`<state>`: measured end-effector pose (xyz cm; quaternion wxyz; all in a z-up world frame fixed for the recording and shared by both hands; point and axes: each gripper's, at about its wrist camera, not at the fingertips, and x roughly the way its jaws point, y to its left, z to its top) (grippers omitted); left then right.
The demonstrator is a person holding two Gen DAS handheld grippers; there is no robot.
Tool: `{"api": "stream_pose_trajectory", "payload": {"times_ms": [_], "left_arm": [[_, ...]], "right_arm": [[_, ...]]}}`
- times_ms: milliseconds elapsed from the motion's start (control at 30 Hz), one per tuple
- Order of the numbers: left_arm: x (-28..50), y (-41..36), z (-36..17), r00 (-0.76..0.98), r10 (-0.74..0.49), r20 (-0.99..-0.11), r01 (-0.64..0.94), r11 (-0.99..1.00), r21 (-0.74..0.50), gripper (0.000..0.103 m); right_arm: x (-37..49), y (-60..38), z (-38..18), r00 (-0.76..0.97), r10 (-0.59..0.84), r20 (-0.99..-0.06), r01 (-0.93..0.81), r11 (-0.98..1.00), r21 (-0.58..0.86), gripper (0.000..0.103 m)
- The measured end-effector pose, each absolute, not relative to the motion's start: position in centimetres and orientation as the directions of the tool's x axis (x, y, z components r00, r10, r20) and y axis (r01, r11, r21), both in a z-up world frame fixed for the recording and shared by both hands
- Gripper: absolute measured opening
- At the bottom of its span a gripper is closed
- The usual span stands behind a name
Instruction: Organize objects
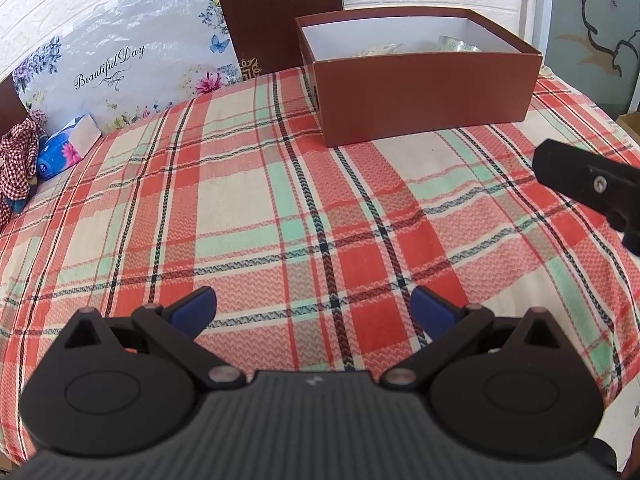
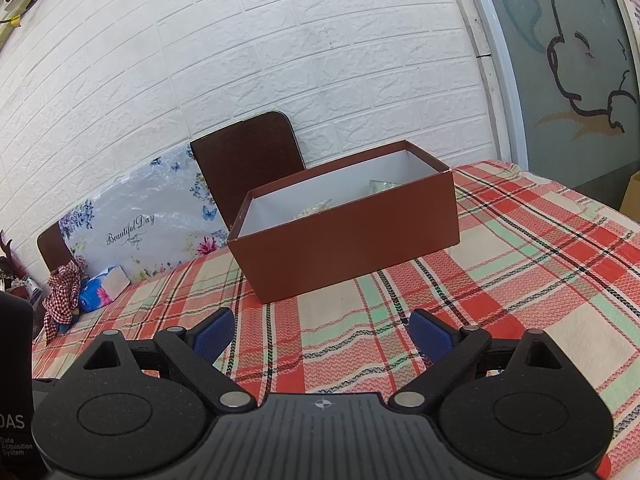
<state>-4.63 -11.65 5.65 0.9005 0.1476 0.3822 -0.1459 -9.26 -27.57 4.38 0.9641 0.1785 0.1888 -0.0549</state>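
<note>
Both tools are empty and spread wide: the left gripper [image 1: 314, 308] hangs over bare plaid cloth [image 1: 248, 208] with nothing between its blue pads [image 1: 196, 306], and the right gripper [image 2: 322, 330] is the same, jaws wide apart and aimed at the brown box [image 2: 352, 248]. That box sits open at the far side of the bed, right of centre in the left wrist view, its lid [image 1: 276, 12] propped upright against the brick wall behind it. Inside, just over the rim, pale wrapped items [image 2: 380, 186] show, too hidden to name. No loose object lies on the cloth near either tool; the only other things are far left by the floral cushion [image 1: 116, 68]: a blue tissue pack [image 1: 66, 146] and a checked red cloth [image 1: 18, 160]. The risk from here, as I judge it, is reaching for the lid or box wall with wide jaws and knocking the leaning lid flat, or shoving the light box along the soft bedding, which gives no firm footing
</note>
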Motion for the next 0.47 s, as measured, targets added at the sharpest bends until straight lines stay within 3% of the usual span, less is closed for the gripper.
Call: {"api": "stream_pose_trajectory", "payload": {"times_ms": [467], "left_arm": [[-4.57,-11.46,5.64,0.658,-0.180,-0.731,0.394,0.910,0.131,0.103]], "right_arm": [[-9.25,-27.46,4.18,0.922,-0.039,-0.386,0.175,0.930,0.322,0.095]]}}
